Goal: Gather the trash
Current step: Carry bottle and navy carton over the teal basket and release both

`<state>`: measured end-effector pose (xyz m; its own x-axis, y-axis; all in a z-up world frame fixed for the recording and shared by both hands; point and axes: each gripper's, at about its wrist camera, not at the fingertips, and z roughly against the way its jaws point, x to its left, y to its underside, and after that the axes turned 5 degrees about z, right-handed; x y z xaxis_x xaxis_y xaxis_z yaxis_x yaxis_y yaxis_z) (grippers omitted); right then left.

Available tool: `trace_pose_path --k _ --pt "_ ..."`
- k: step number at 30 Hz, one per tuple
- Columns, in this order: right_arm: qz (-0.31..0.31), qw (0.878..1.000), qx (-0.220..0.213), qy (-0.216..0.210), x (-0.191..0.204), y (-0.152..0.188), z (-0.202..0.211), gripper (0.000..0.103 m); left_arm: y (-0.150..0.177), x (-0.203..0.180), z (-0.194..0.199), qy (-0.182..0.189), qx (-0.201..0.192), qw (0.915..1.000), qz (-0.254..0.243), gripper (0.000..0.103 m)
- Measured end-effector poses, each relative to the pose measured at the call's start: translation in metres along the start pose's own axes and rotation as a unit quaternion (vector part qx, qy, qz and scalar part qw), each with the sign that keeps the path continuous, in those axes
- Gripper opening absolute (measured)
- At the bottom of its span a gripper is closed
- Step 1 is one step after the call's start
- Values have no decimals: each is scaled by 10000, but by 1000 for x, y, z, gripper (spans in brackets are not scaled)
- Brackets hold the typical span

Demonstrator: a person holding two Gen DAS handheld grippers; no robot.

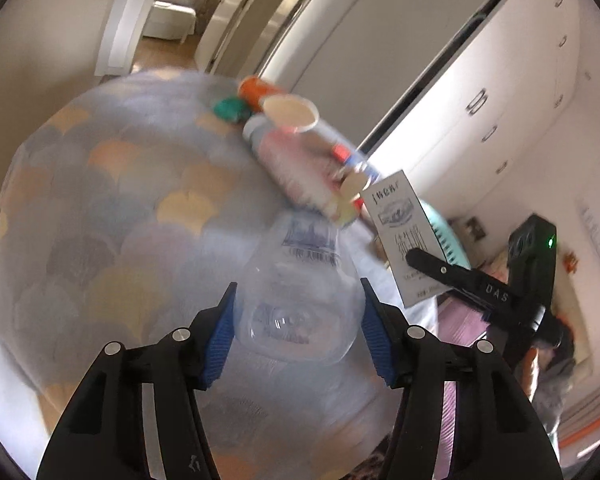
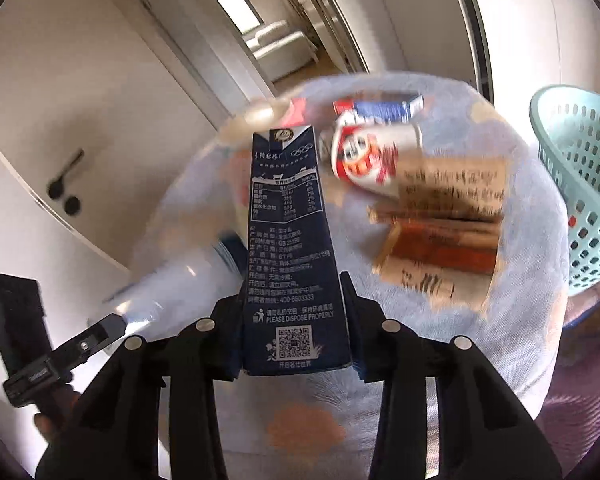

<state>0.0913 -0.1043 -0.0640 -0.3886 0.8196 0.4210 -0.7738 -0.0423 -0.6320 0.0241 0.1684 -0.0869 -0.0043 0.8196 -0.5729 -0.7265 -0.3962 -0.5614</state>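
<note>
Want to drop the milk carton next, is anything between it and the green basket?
Nothing visible blocks it. The milk carton is clamped in the right tool, and the green basket stands beside the table's far right edge, its opening clear.

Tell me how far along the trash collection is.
Midway. In hand: left gripper clamps a clear plastic bottle; right gripper clamps a dark-blue milk carton. Left on the table: red-white can, brown cardboard box. The teal basket shows no contents here.

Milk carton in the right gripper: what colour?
Dark navy with white print on the milk carton, clearest in the right wrist view.
</note>
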Motion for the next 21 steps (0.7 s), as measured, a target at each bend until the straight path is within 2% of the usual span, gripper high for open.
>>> trace_pose_path --k 5,12,18,21 --pt "28 9995 -305 44 2 -14 16 36 -12 -13 6 54 -197 9996 -206 54" --pt "-150 9991 -403 62 -8 -18 27 36 -33 -30 0 9 -107 9992 -388 54" --pt "-273 9968 -741 118 -20 -26 52 36 -63 -65 -2 241 -368 9965 -705 53" --pt "-335 9944 -979 217 -30 -31 71 36 -71 -86 -7 391 -378 9946 -884 53"
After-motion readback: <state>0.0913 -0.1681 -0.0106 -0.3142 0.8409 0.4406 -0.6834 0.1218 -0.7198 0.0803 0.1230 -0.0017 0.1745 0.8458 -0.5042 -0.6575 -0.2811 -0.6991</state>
